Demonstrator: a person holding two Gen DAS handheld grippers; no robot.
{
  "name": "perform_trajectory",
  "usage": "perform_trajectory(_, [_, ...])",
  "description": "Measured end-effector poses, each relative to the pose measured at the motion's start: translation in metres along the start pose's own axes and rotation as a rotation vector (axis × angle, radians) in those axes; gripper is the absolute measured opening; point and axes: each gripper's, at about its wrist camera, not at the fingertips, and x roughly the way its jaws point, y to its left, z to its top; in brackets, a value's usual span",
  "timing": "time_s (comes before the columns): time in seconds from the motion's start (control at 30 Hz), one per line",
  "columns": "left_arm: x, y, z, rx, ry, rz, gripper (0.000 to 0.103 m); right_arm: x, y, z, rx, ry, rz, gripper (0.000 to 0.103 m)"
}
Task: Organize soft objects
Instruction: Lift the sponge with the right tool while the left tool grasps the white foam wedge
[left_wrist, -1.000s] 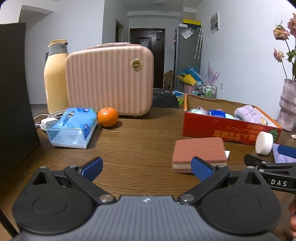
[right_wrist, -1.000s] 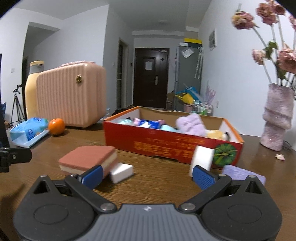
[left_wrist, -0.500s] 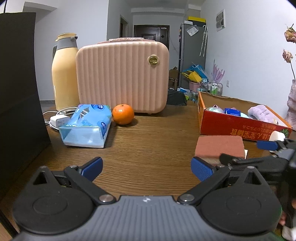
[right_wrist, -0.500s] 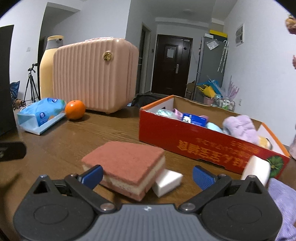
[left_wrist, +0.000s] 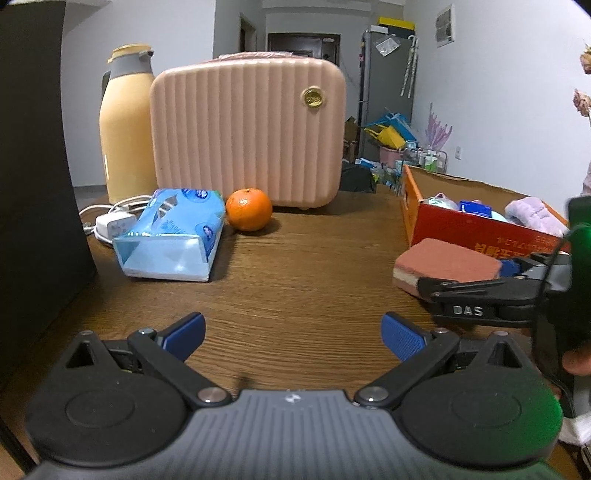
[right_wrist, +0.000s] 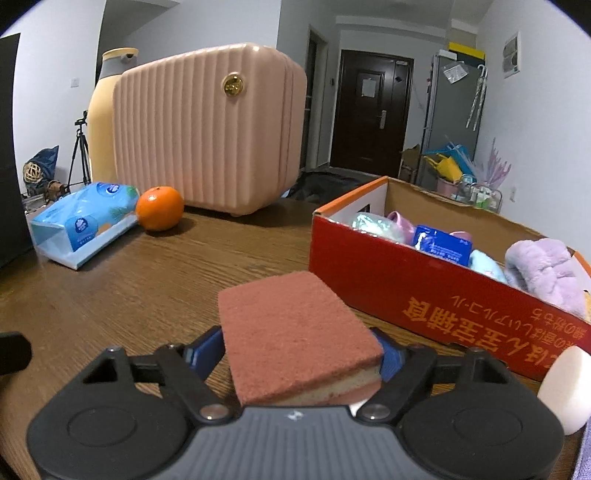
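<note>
From the left wrist view, the left hand-held gripper (left_wrist: 292, 332) is seen spread wide above the brown wooden tabletop (left_wrist: 303, 266), with nothing between its blue pads. A light blue tissue pack (left_wrist: 171, 232) and a round orange fruit (left_wrist: 248, 209) are seen before a ribbed pink case (left_wrist: 247, 133).

From the right wrist view, the right hand-held gripper (right_wrist: 297, 352) has just been closing, and its pads are pressed on both sides of the thick red-topped sponge (right_wrist: 295, 332). The sponge is seen just beside the red cardboard box (right_wrist: 406, 288), where other soft things lie.
</note>
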Motion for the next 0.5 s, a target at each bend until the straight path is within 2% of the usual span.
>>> perform_trajectory(0.5, [0.013,0.002,0.002,-0.027,0.006,0.062,0.103,-0.025,0.001,-0.002,-0.019,-0.123,-0.039,0.081])
